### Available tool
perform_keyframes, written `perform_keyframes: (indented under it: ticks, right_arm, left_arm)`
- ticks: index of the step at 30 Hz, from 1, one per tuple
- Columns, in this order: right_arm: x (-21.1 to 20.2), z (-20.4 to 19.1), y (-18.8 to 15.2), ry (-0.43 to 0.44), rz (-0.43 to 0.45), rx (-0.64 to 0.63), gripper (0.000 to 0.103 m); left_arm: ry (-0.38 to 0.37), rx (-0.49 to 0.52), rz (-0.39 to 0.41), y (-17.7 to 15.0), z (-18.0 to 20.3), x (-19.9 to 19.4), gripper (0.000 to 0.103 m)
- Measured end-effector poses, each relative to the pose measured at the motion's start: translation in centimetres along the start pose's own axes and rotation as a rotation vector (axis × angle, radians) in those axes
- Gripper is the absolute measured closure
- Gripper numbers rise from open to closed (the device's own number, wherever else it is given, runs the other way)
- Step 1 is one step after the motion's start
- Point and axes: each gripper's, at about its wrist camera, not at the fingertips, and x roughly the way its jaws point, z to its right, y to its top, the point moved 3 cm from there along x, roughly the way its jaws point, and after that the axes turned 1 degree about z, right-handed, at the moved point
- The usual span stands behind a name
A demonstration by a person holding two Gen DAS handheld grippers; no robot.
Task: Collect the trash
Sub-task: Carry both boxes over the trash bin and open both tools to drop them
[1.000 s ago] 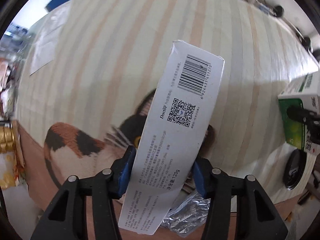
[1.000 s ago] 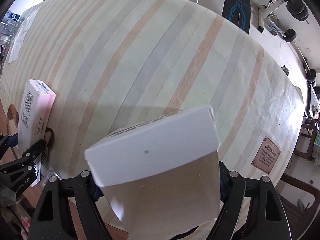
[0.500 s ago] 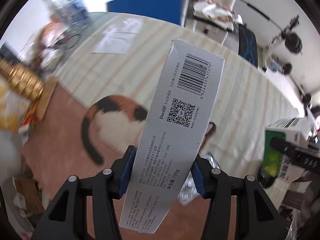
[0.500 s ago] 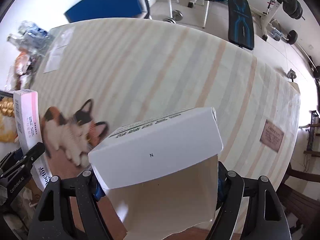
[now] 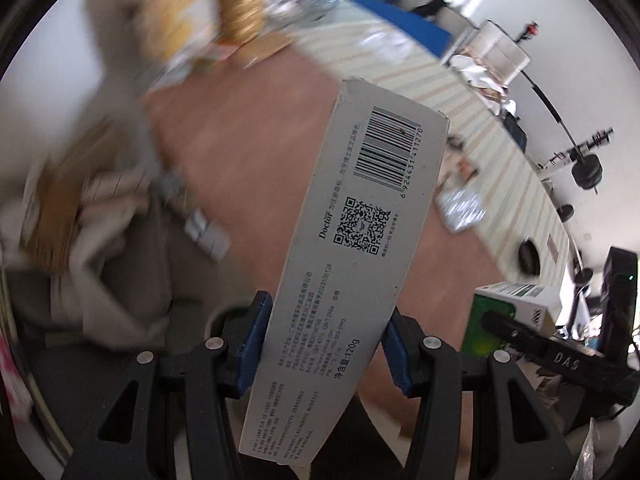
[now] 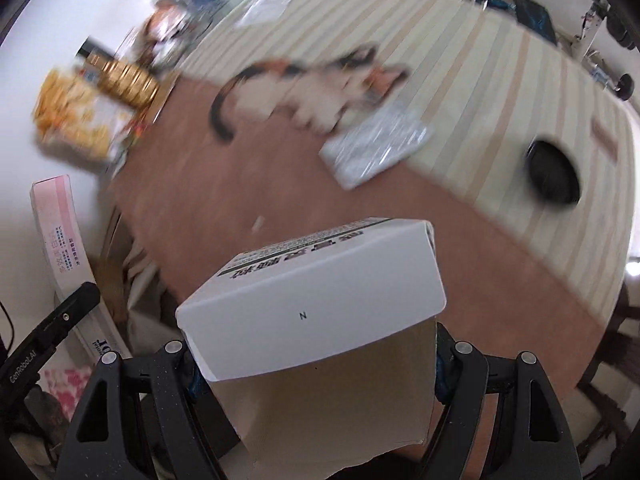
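Left wrist view: the left gripper (image 5: pixel 326 342) clamps a long grey toothpaste carton (image 5: pixel 352 264) between its blue pads (image 5: pixel 253 340), gripped about a third of the way up its length, the barcode end reaching well out ahead of the fingers. Beyond the carton lies a brown-and-striped tablecloth (image 5: pixel 248 128); a crumpled foil wrapper (image 5: pixel 460 208) sits ahead and to the right, a black lid (image 5: pixel 529 255) further right. To the left and below, a blurred heap of paper and card may be a trash bin, though motion smear makes that uncertain. At far right the right gripper's finger crosses a green-and-white box (image 5: pixel 508 304).

Right wrist view: the right gripper (image 6: pixel 316 364) holds the same white box (image 6: pixel 312 300) across its width, jaws spread wide around it, the open brown flap hanging toward the camera. Ahead lie the foil wrapper (image 6: pixel 376 148), the black lid (image 6: pixel 554 178) to the right, and a cat print on the cloth. At the left edge, the pink face of the toothpaste carton (image 6: pixel 60 232) stands in the other gripper.

Both cartons look light, stiff yet crushable; they are best pinched across the flat faces near mid-length, with gentle pressure. The foil should be limp and slippery, best taken at a raised crease.
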Motion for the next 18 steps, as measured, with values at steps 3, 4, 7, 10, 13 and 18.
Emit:
perform_keyframes:
  ticks: [3,4,7,10,13,18]
  right_arm:
    - [3.8,-4.2,-7.1,0.01,-0.084,-0.049,0.022]
    - [4.8,-5.0,-8.6,0.014,-0.105,-0.06,0.022]
    - [10.1,-7.8,-13.9,0.0,-0.2,-0.099,0.022]
    - [16.4,-9.2,-17.9,-0.046,-0.241,-0.133,0.022]
    - [23.3,-8.8,-20.4,-0.07,-0.276,-0.116,0.022]
    - [34.8,-6.1,-22.1,-0.086,-0.319,-0.054,0.022]
  left_arm:
    - [0.007,-0.081,-0.071,-4.7,-5.5,1.4,0.054]
    - [0.007,-0.112,-0.096,-6.0,-7.1,2.3,0.054]
    - [-0.031,-0.234,-0.188,-9.7,-12.0,6.5,0.054]
    - [-0.078,-0.33,-0.265,-12.5,-15.4,11.8,0.054]
    - [-0.129,-0.413,-0.323,-14.3,-18.3,18.8,0.054]
    - [-0.209,-0.461,-0.428,-16.5,-21.7,31.4,0.053]
